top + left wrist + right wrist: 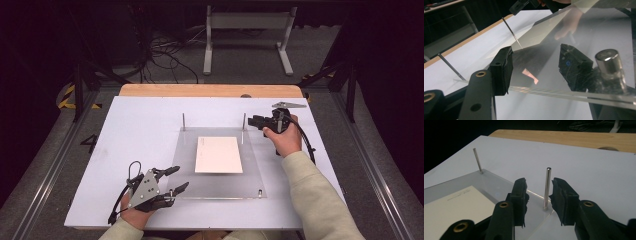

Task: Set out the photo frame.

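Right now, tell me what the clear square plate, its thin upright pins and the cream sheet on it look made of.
Clear square plate: likely acrylic, glossy; see-through, reflective, bright cut edge. Thin upright pins: metal, polished; silvery shine. Cream sheet: probably paper or card, matte; flat, faint printed line.

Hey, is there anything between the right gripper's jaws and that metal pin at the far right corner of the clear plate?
Nothing visible. The right gripper has its jaws open on either side of the upright metal pin, with a bare gap each side. The other pin stands far off along the clear plate.

Cream sleeves; black left gripper, grey 3-cornered plate, brass-ringed holes; black right gripper, trailing cable.
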Demonstrator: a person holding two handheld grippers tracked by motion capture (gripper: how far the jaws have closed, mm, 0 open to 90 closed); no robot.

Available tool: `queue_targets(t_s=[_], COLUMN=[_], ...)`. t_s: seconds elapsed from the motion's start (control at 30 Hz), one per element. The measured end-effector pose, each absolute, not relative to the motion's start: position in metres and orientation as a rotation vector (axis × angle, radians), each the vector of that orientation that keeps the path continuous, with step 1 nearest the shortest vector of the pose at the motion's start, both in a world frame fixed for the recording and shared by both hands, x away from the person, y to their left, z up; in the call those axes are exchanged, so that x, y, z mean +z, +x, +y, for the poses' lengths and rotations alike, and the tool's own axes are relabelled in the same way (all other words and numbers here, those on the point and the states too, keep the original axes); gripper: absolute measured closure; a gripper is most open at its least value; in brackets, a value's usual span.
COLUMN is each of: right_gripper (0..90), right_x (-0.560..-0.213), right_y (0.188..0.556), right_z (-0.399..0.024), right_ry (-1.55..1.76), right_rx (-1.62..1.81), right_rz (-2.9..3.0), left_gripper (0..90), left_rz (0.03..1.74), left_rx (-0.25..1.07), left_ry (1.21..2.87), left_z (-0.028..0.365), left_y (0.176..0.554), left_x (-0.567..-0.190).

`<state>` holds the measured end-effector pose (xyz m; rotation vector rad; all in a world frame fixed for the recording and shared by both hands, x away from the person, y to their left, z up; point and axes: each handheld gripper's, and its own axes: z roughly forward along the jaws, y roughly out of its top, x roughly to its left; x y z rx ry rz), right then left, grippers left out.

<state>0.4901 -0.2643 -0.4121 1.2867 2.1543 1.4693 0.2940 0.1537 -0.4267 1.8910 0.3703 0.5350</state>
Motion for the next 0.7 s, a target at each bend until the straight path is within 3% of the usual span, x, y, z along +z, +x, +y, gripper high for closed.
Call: queue_targets(t_s=[0.7], right_gripper=[54.7], right_x=[-0.375], right_y=[0.385], right_z=[-0.290], right_ry=[1.046], right_rx=[1.513], right_rz=[2.133], left_gripper=[44.9], left_rz=[0.375], left_rx=[0.495], left_ry=[1.906], left_z=[0.158], left_y=[0.303], left_x=[-0.415])
